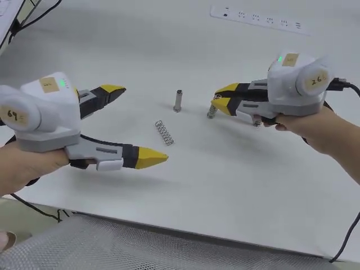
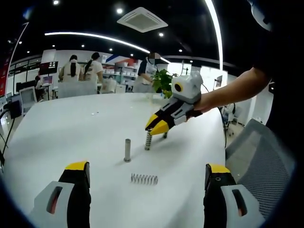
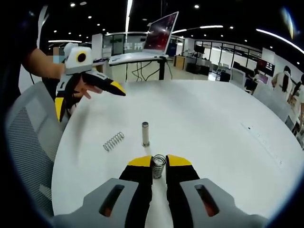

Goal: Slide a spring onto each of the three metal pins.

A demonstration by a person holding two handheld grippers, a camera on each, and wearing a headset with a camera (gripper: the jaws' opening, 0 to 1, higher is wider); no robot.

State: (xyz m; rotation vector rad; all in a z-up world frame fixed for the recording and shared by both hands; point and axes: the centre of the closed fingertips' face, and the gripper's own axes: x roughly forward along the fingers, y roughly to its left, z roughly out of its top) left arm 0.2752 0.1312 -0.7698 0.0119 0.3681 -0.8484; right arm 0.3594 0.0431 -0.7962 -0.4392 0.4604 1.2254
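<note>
My right gripper is shut on an upright spring that stands on the white table; the right gripper view shows that spring end-on between the yellow tips. I cannot tell whether a pin is inside it. A bare metal pin stands just left of it. A loose spring lies flat in front of the pin. My left gripper hovers open to the left of the loose spring, holding nothing. Another small spring-wrapped piece stands behind the right gripper.
A white power strip lies at the far edge of the table. Dark cables run at the far left. A mesh chair back sits below the near table edge. People stand in the background.
</note>
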